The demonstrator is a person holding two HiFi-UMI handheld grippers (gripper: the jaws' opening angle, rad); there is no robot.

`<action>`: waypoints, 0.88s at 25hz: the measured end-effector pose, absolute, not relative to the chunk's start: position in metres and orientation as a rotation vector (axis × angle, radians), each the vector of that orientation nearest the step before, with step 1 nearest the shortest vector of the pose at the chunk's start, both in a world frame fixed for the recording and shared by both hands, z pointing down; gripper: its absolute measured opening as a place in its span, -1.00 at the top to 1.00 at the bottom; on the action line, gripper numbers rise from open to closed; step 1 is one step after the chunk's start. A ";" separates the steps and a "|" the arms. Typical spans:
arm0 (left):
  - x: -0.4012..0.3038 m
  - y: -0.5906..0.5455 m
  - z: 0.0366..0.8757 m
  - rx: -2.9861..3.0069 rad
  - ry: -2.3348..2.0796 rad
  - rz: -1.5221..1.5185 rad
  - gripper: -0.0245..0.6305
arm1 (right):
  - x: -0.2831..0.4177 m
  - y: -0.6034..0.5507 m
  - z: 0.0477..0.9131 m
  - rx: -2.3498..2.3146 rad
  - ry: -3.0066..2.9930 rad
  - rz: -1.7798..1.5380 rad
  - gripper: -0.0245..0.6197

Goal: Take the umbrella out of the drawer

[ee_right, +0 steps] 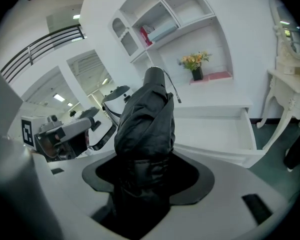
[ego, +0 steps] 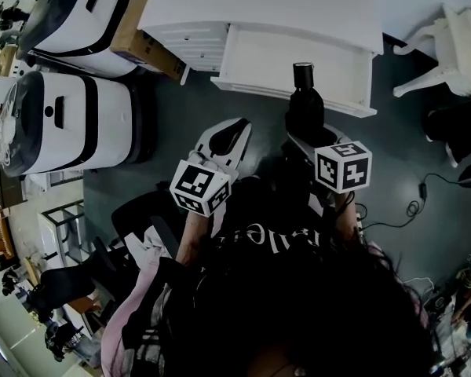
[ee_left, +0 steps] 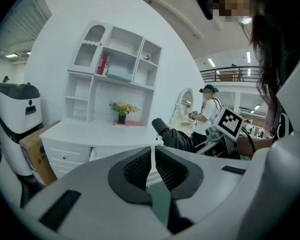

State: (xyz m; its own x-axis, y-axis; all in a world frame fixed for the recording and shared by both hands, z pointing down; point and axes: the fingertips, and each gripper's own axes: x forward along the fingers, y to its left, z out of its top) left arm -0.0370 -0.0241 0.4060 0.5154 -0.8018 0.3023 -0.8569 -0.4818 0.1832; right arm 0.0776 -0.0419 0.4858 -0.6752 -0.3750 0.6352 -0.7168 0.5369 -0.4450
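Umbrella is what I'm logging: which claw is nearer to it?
Right. The right claw is shut on the umbrella; the left claw is shut, empty, apart at its left.

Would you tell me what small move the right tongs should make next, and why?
Probably draw the right tongs a little further back. They are shut on the umbrella, but in the head view its end overlaps the open drawer, so it may not be fully clear.

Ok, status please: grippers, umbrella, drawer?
Right gripper shut on umbrella. Umbrella outside the open drawer. Left gripper shut, empty. Nothing in the way.
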 end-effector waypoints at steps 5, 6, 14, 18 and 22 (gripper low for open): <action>-0.089 0.036 0.423 2.386 -1.404 0.284 0.82 | 0.041 0.008 0.485 0.885 -2.305 0.990 0.05; -0.097 0.047 0.427 2.378 -1.402 0.291 0.82 | 0.036 0.018 0.485 0.887 -2.305 0.998 0.05; -0.119 0.091 0.428 2.434 -1.337 0.248 0.82 | 0.014 0.083 0.486 0.964 -2.284 1.064 0.05; -0.112 0.101 0.426 2.486 -1.270 0.212 0.82 | 0.009 0.104 0.484 1.011 -2.277 1.071 0.05; -0.108 0.110 0.430 2.513 -1.222 0.198 0.82 | 0.007 0.118 0.484 1.051 -2.268 1.084 0.05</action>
